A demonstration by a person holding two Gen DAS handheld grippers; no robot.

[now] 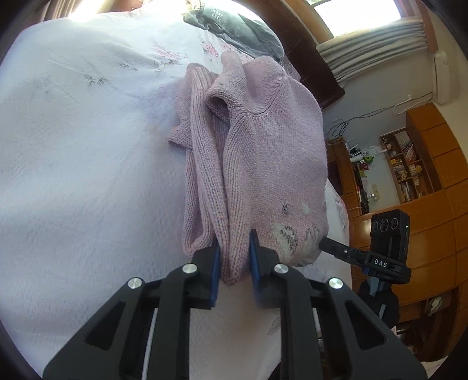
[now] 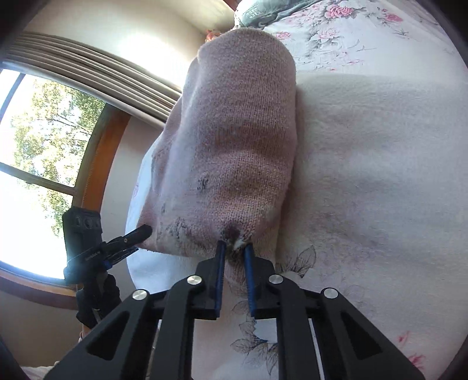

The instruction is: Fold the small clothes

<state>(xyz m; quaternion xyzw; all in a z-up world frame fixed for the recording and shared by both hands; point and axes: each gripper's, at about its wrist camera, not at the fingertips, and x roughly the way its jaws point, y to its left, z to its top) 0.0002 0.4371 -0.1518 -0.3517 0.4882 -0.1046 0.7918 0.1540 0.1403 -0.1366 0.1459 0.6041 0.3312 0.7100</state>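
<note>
Left wrist view first: we've got the left gripper (image 1: pixel 234 242) at the bottom centre of the frame, its blue pads (image 1: pixel 216 269) clamped narrow on a bunched fold of the pink knit sweater (image 1: pixel 263 152). The sweater runs up the middle of the frame over the white floral bedspread (image 1: pixel 73 146), and its ribbed folds bunch on the left side of it. A grey and white pattern shows on the knit near the lower right. At the right edge of that hem we can see the right gripper (image 1: pixel 324 244) poking in, tip touching the fabric, with the camera block riding above it. A grey garment (image 1: pixel 234 26) sits at the top of the frame, past the sweater. Wooden shelves (image 1: pixel 409 163) fill the right edge, with a window and blinds upper right.

Right wrist view: the right gripper (image 2: pixel 234 248) sits bottom centre, pads nearly together and pinching the sweater's (image 2: pixel 242 131) lower edge where the dark pattern is. The knit rises up the centre of the frame like a hump over the bedspread (image 2: pixel 380 175). The left gripper (image 2: pixel 144 231) comes in from the lower left, tip against the sweater's hem. Whether it's gripping we can't tell from this angle. The grey garment (image 2: pixel 257 13) peeks in at the top, and a wood-framed window (image 2: pixel 44 146) takes the left side.
</note>
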